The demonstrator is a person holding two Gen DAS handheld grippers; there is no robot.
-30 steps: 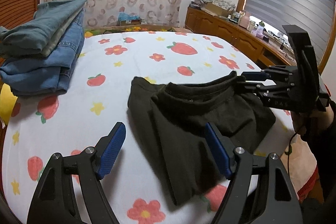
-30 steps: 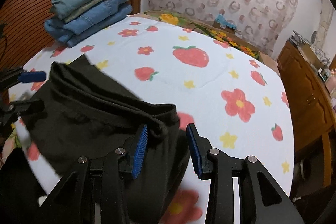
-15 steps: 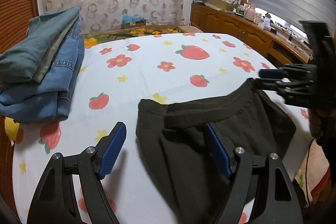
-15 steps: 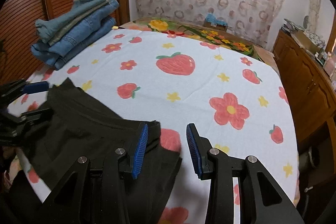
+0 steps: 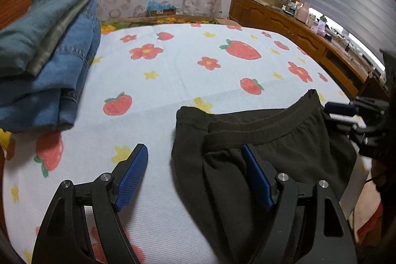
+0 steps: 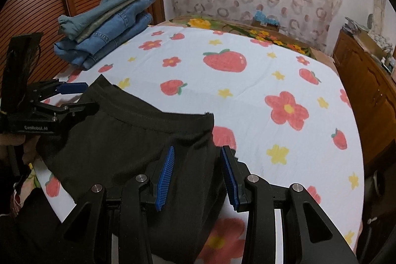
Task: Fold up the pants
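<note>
Soft window daylight; edges fisheye-warped and vignetted; left clothes blurred.

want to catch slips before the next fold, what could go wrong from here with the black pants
1. The black pants hang off the near bed edge, so they may slide down.
2. The right gripper is opening with cloth between its fingers; a pad might snag and drag the waistband askew.
3. The left gripper straddles only the waistband corner, so closing could pinch one layer.
</note>
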